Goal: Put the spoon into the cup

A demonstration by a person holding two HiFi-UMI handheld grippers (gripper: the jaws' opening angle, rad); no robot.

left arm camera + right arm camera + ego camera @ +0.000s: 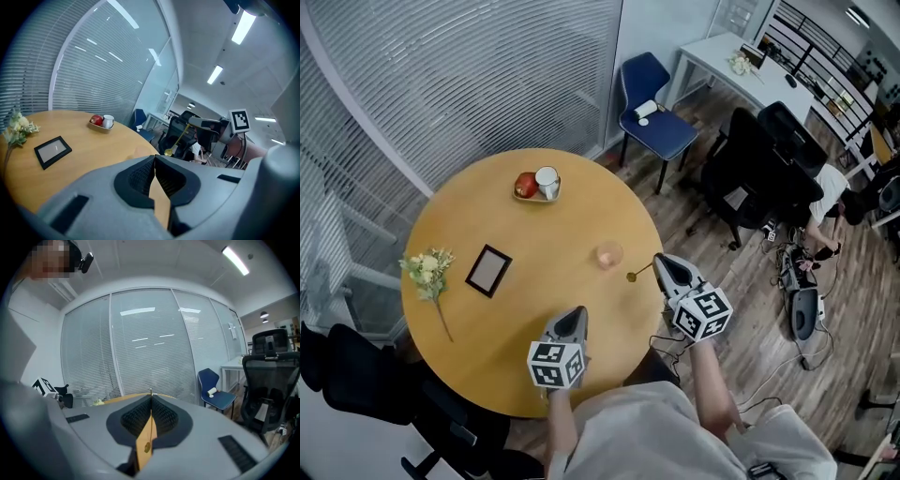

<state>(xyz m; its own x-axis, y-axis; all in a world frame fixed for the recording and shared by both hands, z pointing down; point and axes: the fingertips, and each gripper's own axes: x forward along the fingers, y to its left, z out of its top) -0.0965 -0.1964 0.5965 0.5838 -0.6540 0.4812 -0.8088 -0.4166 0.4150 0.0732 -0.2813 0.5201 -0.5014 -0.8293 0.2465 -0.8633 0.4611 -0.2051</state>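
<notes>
The person's light grey top [649, 433] fills the lower edge of the head view. In front of it, the left gripper [575, 319] is held over the near part of the round light-wood table [534, 319]. Its jaws are pressed together at the tips with nothing between them. The right gripper [662, 263] is held at the table's right edge, jaws clamped on the handle end of the slim gold metal spoon [639, 272]. The spoon slopes down from the jaw tips, bowl lowest. The bowl lies just beside the small translucent pinkish cup [608, 254], on its right and outside it. Whether the bowl touches the table cannot be determined. At the far side of the table, a shallow dish [534, 198] carries a red apple [525, 184] and a white mug [547, 182]. A black rectangular picture frame [488, 270] lies flat at left of centre, and a sprig of pale yellow flowers [428, 273] lies near the left edge. A blue chair [652, 111] stands beyond the table.
</notes>
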